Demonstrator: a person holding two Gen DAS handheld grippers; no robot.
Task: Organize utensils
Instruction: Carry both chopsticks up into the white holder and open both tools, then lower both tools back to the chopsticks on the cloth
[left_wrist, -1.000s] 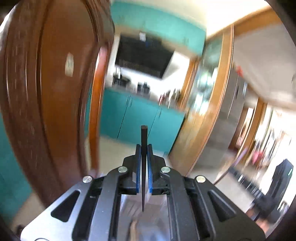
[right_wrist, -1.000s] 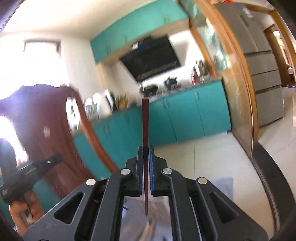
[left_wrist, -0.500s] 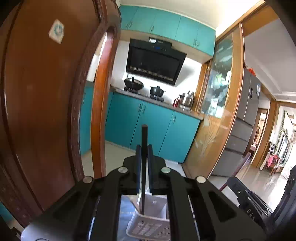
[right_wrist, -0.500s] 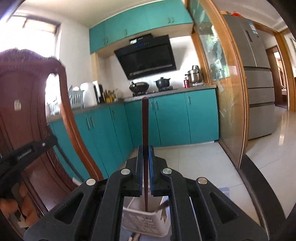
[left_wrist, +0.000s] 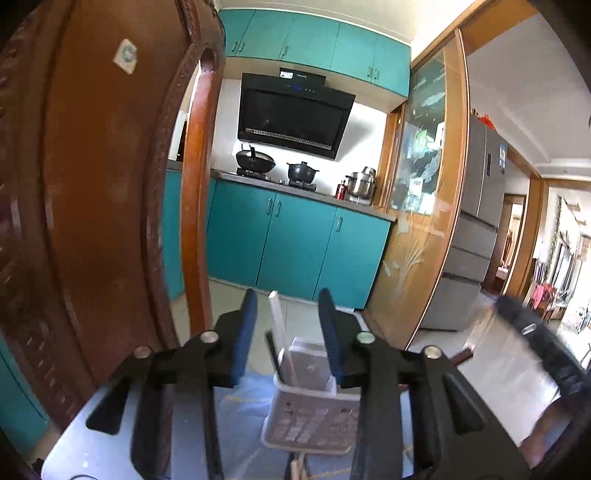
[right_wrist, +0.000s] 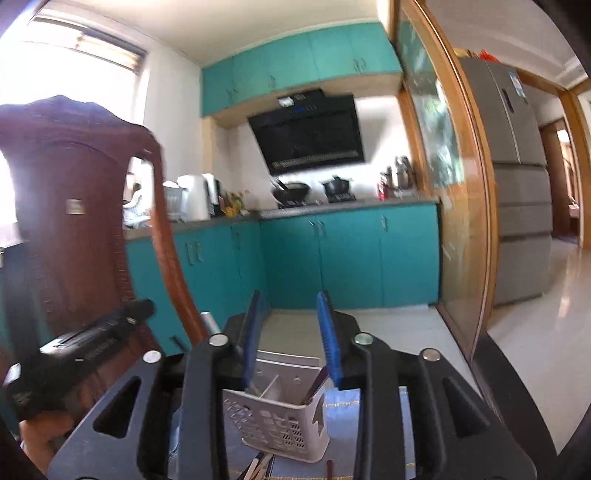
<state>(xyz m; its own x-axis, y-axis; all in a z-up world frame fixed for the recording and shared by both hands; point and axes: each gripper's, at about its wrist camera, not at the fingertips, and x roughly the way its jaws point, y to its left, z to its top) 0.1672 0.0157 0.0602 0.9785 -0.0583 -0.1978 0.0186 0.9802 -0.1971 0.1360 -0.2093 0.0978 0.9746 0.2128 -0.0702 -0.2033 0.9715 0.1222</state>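
**Teal kitchen, tabletop w/ caddy: both drops just made**

Tabletop (right_wrist: 369, 417) carries the white utensil caddy (right_wrist: 280, 421). Left gripper (left_wrist: 288, 317) and right gripper (right_wrist: 291, 321) have just been opening, jaws spread, nothing pinched. Chopsticks (right_wrist: 314, 384) lean in the caddy; more lie in front (right_wrist: 258, 467). Risk: a low jaw tips the light caddy.

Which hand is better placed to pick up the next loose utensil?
Probably right: its gripper, jaws just opened and empty, hangs over the loose utensils before the basket.
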